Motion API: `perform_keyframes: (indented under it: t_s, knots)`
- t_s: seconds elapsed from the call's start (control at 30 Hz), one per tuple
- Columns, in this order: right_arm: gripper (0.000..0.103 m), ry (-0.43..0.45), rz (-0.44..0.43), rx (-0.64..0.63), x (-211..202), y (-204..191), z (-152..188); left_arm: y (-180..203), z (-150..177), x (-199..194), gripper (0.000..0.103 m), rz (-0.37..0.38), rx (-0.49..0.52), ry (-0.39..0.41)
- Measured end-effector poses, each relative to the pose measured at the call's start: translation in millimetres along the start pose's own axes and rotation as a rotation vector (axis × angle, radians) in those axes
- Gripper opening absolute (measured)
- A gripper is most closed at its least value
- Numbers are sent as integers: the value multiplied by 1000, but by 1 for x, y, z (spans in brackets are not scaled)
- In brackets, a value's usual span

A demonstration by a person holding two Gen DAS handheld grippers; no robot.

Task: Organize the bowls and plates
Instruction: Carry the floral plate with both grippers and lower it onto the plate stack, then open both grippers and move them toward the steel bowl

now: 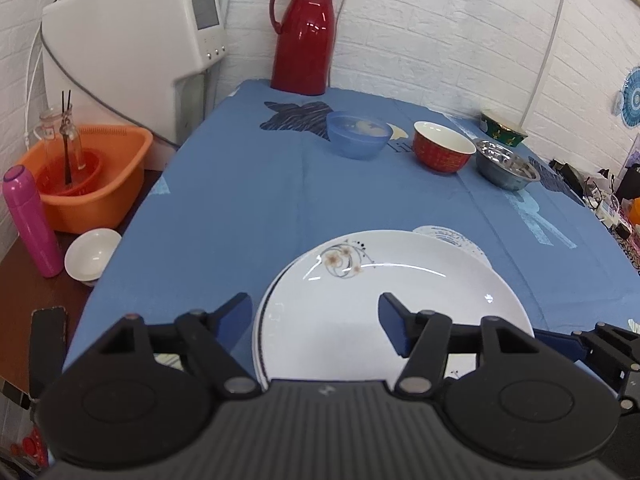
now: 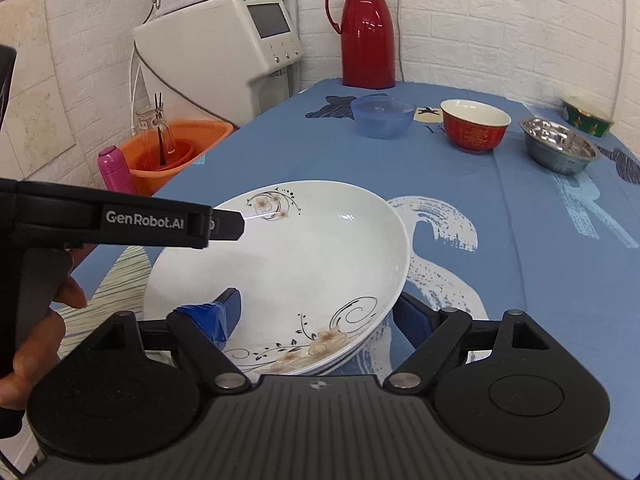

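Observation:
A stack of white plates with a flower print (image 1: 384,304) (image 2: 288,264) lies on the near part of the blue tablecloth. My left gripper (image 1: 316,316) hovers open over the stack's near left side, holding nothing; the right wrist view shows it from the side (image 2: 230,224), with a hand on its grip. My right gripper (image 2: 318,314) is open and straddles the top plate's right rim, one finger over the plate and one outside it. Farther back stand a blue plastic bowl (image 1: 357,135) (image 2: 382,116), a red bowl (image 1: 442,146) (image 2: 474,124), a steel bowl (image 1: 506,164) (image 2: 558,144) and a green bowl (image 1: 504,128) (image 2: 588,116).
A red thermos jug (image 1: 304,36) stands at the table's far edge by the wall, and a white water dispenser (image 1: 132,48) is at the left. On a low side table to the left are an orange basin (image 1: 92,184), a pink bottle (image 1: 28,220) and a small white bowl (image 1: 92,256).

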State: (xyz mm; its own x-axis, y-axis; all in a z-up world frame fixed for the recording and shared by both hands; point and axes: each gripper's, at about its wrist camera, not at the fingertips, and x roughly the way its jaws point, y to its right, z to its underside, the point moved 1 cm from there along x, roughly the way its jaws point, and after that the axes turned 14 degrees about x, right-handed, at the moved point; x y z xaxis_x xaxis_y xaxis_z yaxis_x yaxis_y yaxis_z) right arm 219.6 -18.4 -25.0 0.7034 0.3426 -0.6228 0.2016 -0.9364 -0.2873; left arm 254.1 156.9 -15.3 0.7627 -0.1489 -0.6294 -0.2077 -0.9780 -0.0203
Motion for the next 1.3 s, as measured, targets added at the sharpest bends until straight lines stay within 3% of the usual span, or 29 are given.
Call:
perform_keyframes:
  t_s: [0.23,0.43,0.7,1.0,1.3]
  knots:
    - [70,40,-18,104,-18,24,2,-1,-3,3,62,12,-24,-11]
    - [70,22,-46,169,-17,38,3,15,-7,-1,72,26,11,-9]
    - [70,48,-22,273,-28,89,-8,50,-39,18,72,124,12,-57]
    - [70,116,117,301,-32,190,-60,126,-118,99,72,262,-2,-196]
    - [70,97,195,323,10,278,-140,181,-194,203,72,265,-101,-266]
